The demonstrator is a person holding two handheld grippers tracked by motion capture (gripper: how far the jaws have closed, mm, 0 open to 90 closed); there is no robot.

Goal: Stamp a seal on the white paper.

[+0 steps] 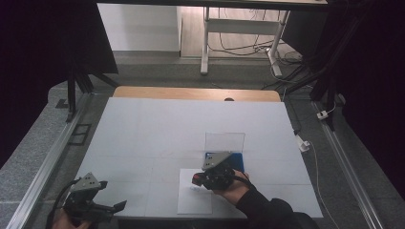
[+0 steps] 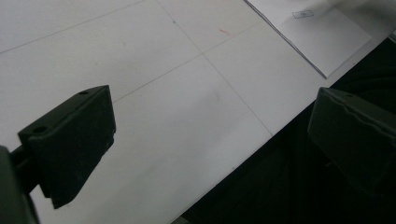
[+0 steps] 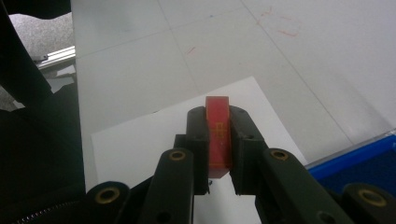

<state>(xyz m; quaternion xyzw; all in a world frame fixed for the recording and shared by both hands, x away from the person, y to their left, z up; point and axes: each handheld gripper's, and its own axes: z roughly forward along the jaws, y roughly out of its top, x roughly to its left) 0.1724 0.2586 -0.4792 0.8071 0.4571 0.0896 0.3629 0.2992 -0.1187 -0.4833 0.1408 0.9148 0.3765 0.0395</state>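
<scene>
**Right tool clamps red stamp above paper sheet**

Nearest the person, the left tool (image 1: 95,206) sits at the near left corner of the table (image 1: 143,133), jaws spread wide, nothing between them; it hangs over the table edge, well apart from the work. In the left gripper view its two black jaws stand far apart, bare white table between them.

Next, the right tool (image 3: 218,140) is clenched on a small red stamp-like block (image 3: 218,135), pads pressing both flat faces. The block's long axis runs along the jaws, pointing away from the tool body and down toward the paper sheet (image 3: 140,144). In the high view the right tool (image 1: 210,177) is above the sheet's upper right part (image 1: 191,200); a faint bluish mark shows on the sheet just beside it, too small to read.

Key relation: the sheet lies straight below and ahead of the block's tip, so the right hand is the one in play. Whether the tip touches paper, cannot tell.

Farther off, a blue tray (image 1: 237,162) with a clear upright panel (image 1: 224,141) sits just behind the right tool.
</scene>
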